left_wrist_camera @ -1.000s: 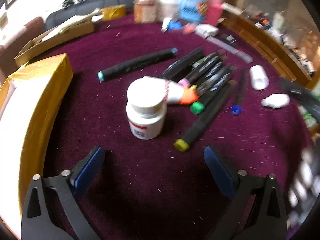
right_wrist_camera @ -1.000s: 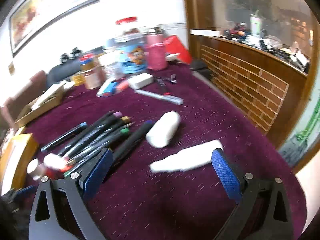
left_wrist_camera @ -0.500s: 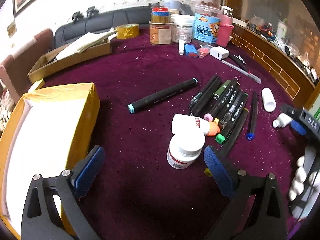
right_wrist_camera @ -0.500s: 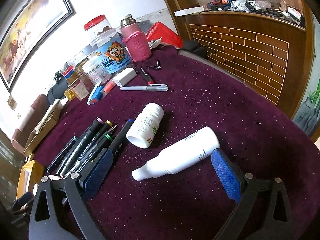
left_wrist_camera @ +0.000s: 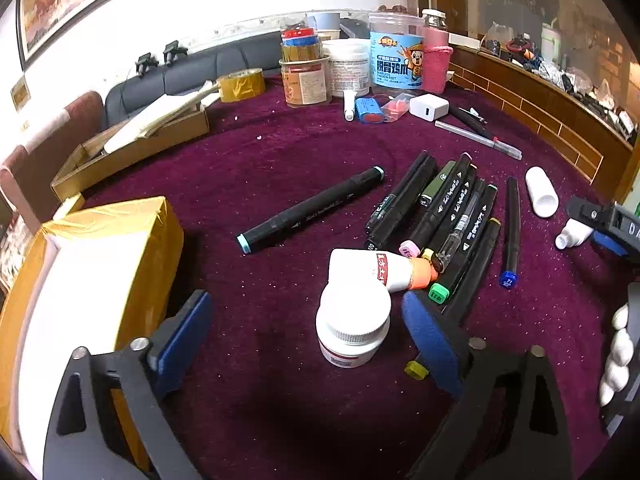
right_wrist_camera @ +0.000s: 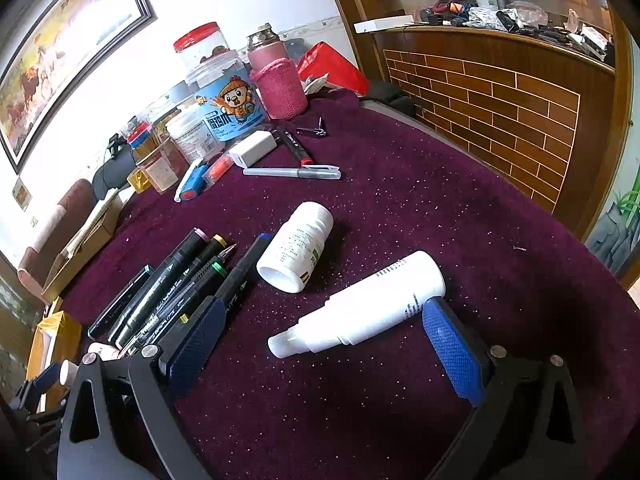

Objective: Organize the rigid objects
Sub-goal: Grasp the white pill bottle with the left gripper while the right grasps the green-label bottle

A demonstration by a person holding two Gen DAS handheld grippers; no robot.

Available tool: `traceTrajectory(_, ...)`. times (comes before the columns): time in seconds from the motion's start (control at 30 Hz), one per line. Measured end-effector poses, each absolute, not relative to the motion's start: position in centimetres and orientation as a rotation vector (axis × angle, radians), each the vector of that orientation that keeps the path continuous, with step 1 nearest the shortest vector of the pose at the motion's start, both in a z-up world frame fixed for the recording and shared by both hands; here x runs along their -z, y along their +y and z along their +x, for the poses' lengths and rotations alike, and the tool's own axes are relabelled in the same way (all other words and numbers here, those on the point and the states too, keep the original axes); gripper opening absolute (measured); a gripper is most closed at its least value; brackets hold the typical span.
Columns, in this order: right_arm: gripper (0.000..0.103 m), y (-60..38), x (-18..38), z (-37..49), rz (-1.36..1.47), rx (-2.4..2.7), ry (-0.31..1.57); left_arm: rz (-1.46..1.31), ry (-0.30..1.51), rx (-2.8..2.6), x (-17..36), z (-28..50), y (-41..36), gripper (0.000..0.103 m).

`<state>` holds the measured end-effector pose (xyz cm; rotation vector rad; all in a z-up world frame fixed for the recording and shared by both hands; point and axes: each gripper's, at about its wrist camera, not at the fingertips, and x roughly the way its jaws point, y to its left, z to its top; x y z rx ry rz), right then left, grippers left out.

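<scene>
Bottles and markers (left_wrist_camera: 444,216) are all still lying loose; sorting is seemingly just starting. Left gripper (left_wrist_camera: 308,328) is closing around the upright jar (left_wrist_camera: 352,328), pads not yet touching; right gripper (right_wrist_camera: 320,332) is gaping over the spray bottle (right_wrist_camera: 360,308), gripping nothing.

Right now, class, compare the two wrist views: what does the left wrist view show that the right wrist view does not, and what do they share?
Only the left wrist view shows the upright white jar between the left gripper fingers, whose jaws are closing without touching it, and the orange-capped bottle lying behind it.

Only the right wrist view shows the nail clipper and the whole spray bottle lying between the open right gripper fingers.

Both show the marker pile, the lying pill bottle and the cartoon snack jar.
</scene>
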<state>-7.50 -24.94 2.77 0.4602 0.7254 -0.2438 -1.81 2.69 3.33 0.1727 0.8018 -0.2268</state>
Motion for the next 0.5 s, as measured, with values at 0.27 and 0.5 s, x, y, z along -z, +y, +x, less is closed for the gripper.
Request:
traceTrajectory(0.27, 0.097, -25.0, -2.6, -7.4, 0.47, 0.244, 0.735, 0.067, 0.869, 0.252, -1.9, -0.7, 3.0, 0.075)
traceTrajectory(0.5, 0.097, -25.6, -2.4, -7.5, 0.505, 0.254, 0.733, -0.024, 0.889, 0.298, -2.2, -1.1, 3.9, 0.032)
